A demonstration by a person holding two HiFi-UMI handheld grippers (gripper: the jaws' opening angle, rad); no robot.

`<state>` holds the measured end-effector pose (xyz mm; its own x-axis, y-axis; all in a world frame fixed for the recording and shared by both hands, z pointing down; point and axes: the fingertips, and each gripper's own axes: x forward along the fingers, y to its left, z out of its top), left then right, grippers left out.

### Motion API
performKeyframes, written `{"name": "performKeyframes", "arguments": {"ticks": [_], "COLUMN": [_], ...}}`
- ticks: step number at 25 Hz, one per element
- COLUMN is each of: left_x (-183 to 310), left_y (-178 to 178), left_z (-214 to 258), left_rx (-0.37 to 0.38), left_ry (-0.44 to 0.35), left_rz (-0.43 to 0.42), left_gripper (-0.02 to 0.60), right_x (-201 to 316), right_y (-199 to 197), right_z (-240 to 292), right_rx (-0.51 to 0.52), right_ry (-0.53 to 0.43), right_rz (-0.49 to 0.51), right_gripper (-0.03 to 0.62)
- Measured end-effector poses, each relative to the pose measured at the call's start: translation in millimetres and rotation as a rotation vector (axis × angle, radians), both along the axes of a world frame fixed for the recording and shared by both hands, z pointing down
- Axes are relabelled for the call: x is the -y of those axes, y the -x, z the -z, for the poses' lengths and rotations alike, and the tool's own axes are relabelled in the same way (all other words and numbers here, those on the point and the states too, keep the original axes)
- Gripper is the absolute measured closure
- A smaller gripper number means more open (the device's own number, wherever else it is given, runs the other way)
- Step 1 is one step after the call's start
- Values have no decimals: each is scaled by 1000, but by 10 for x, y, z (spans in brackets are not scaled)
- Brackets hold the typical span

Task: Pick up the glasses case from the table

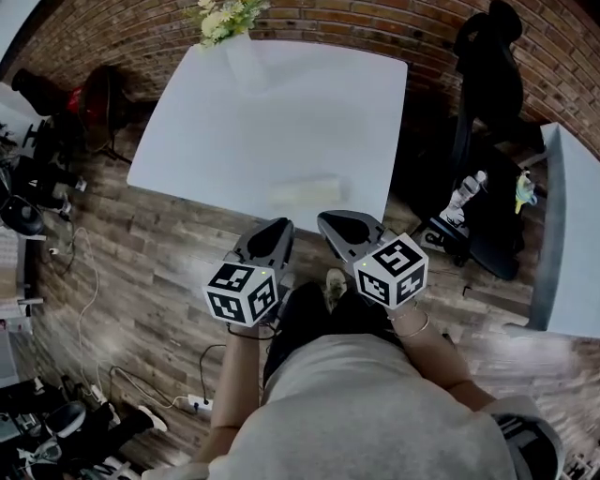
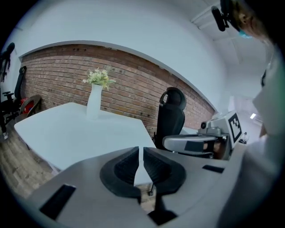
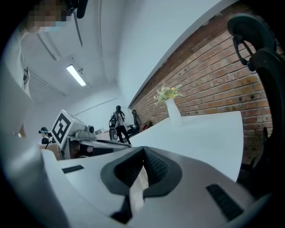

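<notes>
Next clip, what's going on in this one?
A person stands at the near side of a white table, holding tongs in each hand. The left tongs and right tongs are both shut and empty, side by side at the table's near edge. The pale glasses case lies untouched on the table just ahead of them. A vase of flowers stands at the far edge.

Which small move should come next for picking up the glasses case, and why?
Probably open the right gripper and ease it forward toward the glasses case. Its jaws are shut, and the case lies untouched near the front edge of the table, just ahead of that gripper.
</notes>
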<state>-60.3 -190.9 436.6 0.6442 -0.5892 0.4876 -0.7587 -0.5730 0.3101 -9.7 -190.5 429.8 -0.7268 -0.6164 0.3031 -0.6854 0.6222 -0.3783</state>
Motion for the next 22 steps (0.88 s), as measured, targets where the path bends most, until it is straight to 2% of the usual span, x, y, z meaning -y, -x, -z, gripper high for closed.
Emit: {"name": "performKeyframes", "arguments": {"ticks": [9, 13, 19, 21, 22], "left_x": [79, 286, 545, 616, 648], "left_y": [-117, -200, -222, -239, -246], "left_z": [-449, -545, -658, -705, -730], "left_rx": [74, 74, 166, 178, 191], "left_ry": [82, 102, 69, 70, 68], "left_rz": [-57, -72, -160, -182, -197], "left_gripper": [572, 571, 571, 542, 486], "right_x": [95, 261, 420, 446, 453], "right_y": [-209, -318, -358, -374, -380], "right_z": [-368, -436, -491, -523, -547], "right_rx": [-13, -1, 18, 17, 14], "right_ry": [79, 85, 113, 118, 122], "right_rz": [-81, -127, -184, -200, -205], "right_gripper": [595, 595, 595, 595, 595]}}
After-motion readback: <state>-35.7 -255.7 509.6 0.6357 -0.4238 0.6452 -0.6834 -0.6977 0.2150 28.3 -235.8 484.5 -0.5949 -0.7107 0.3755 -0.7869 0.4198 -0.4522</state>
